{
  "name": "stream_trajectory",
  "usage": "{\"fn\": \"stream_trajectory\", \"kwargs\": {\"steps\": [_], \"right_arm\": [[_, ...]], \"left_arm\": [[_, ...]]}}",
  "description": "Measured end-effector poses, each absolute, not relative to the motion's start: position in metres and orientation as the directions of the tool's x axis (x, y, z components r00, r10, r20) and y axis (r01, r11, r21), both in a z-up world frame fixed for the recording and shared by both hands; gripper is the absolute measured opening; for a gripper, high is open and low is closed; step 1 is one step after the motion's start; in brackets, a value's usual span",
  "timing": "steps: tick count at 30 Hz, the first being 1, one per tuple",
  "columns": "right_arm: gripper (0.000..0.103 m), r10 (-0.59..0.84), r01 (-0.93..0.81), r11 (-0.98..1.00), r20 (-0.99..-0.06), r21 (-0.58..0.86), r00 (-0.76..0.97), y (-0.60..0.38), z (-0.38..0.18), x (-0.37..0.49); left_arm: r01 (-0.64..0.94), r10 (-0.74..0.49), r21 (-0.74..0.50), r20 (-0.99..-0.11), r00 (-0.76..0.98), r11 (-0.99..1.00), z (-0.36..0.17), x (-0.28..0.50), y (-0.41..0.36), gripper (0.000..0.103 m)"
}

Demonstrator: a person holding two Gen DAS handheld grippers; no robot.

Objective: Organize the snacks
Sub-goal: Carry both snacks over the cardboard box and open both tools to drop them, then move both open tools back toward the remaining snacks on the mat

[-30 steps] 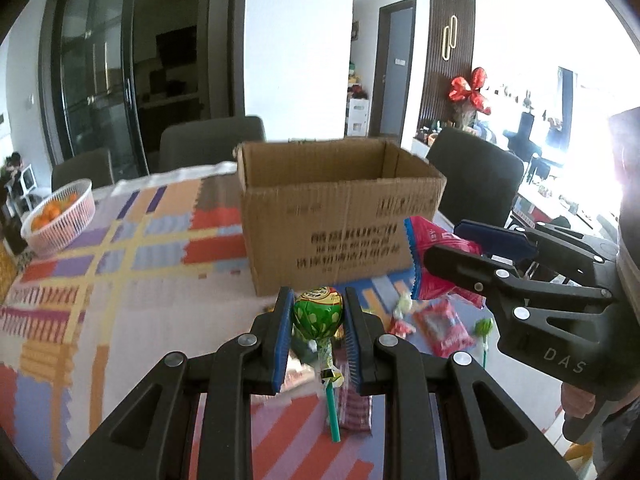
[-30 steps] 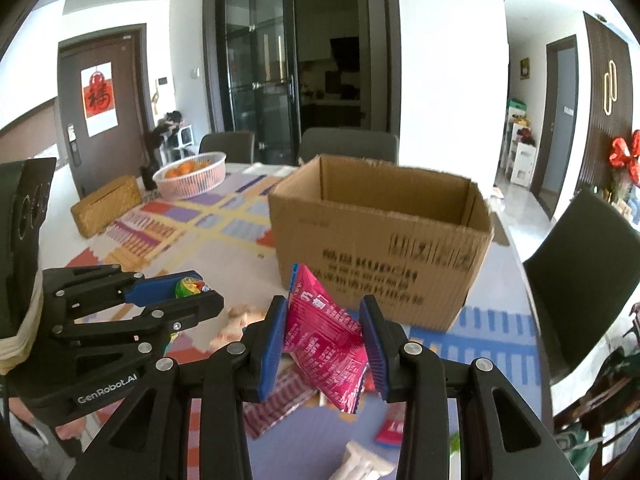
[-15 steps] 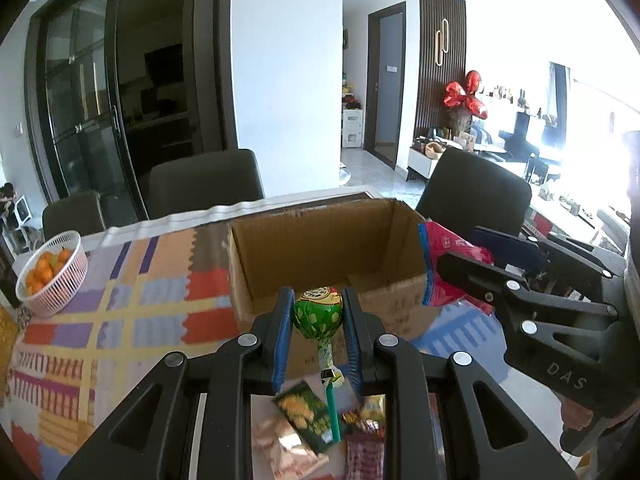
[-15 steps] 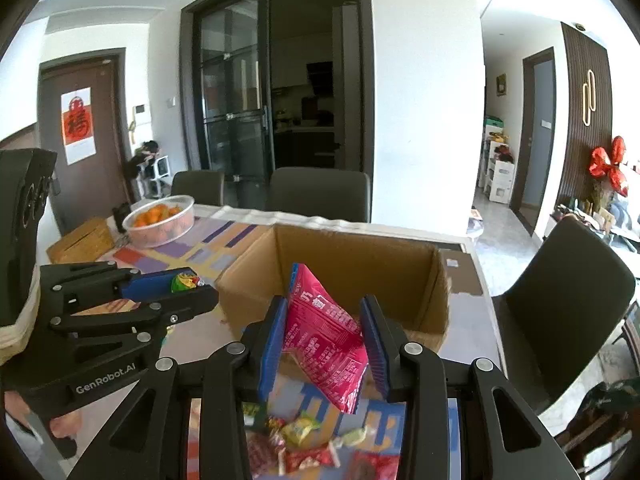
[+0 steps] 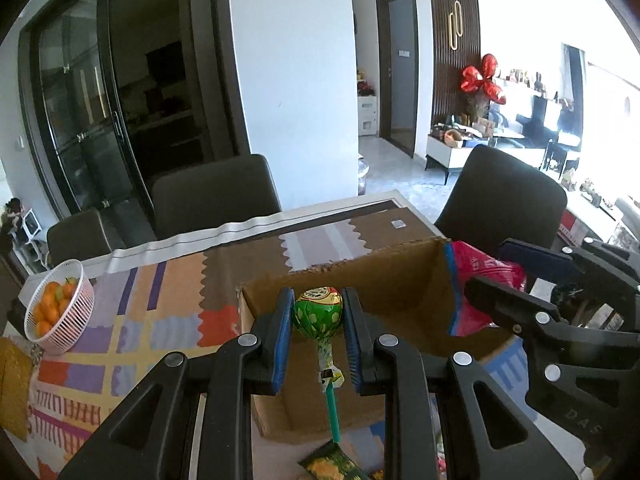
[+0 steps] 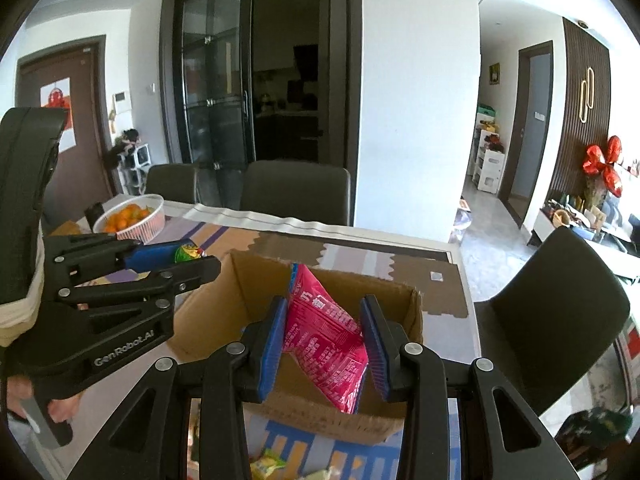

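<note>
L gripper [image 5: 318, 322] is clamped on a green-wrapped round lollipop [image 5: 318, 312] w/ a teal stick; blue pads press the ball from both sides, stick hangs down below the jaws. The lollipop sits in front of the open brown cardboard box [image 5: 400, 280], over its near edge in the left wrist view. R gripper [image 6: 325, 338] is clamped on a pink crinkled foil snack packet [image 6: 326, 336], blue pads pinching it at both sides, one corner sticking up, another hanging below. In the right wrist view the packet is over the box's open top, box interior bare as far as shown. Both grippers are side by side at the box; each shows in the other's cam.

Box stands on a table w/ a multicolour patchwork cloth [image 5: 132, 332]. More small wrapped snacks [image 6: 268, 464] lie on the cloth just in front of the box, partly hidden by the gripper frames. White lattice basket of oranges [image 5: 60, 306] sits well apart, at the table's far left. Dark grey chairs [image 5: 212, 196] stand round the table.
</note>
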State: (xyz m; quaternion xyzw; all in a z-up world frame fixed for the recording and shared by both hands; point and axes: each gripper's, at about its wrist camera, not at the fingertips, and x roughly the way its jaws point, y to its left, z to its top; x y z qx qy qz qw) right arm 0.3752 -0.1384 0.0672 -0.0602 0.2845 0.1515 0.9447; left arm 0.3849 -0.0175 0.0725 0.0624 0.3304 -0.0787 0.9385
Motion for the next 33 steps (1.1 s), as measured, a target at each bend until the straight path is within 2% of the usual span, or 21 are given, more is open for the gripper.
{"fn": "stream_trajectory", "kwargs": {"steps": [8,11,14,21,29,33], "right_arm": [[0.039,0.206,-0.302,0.952,-0.603,-0.060,0.771,-0.134,0.054,0.402],[0.042,0.194,-0.289,0.956,-0.613,-0.059,0.766,-0.136,0.047,0.406],[0.050,0.162,-0.265,0.961,-0.618,-0.078,0.769,-0.139,0.044,0.406],[0.071,0.125,-0.219,0.971,-0.569,-0.100,0.813,-0.149,0.052,0.371],[0.076,0.094,-0.174,0.977,-0.478,-0.127,0.873,-0.152,0.064,0.299],[0.079,0.106,-0.177,0.978,-0.459,-0.113,0.882,-0.153,0.071,0.267]], "left_arm": [[0.186,-0.102,0.045,-0.699,0.708,0.981,0.051,0.414,-0.016,0.027],[0.174,-0.092,0.048,-0.693,0.715,0.984,0.051,0.411,-0.014,0.050],[0.159,-0.075,0.064,-0.674,0.735,0.985,0.056,0.402,-0.010,0.057],[0.161,-0.080,0.070,-0.635,0.768,0.984,0.069,0.357,-0.007,0.065],[0.181,-0.112,0.062,-0.583,0.805,0.981,0.080,0.290,-0.006,0.070],[0.176,-0.108,0.069,-0.560,0.822,0.982,0.082,0.260,-0.005,0.079]]}}
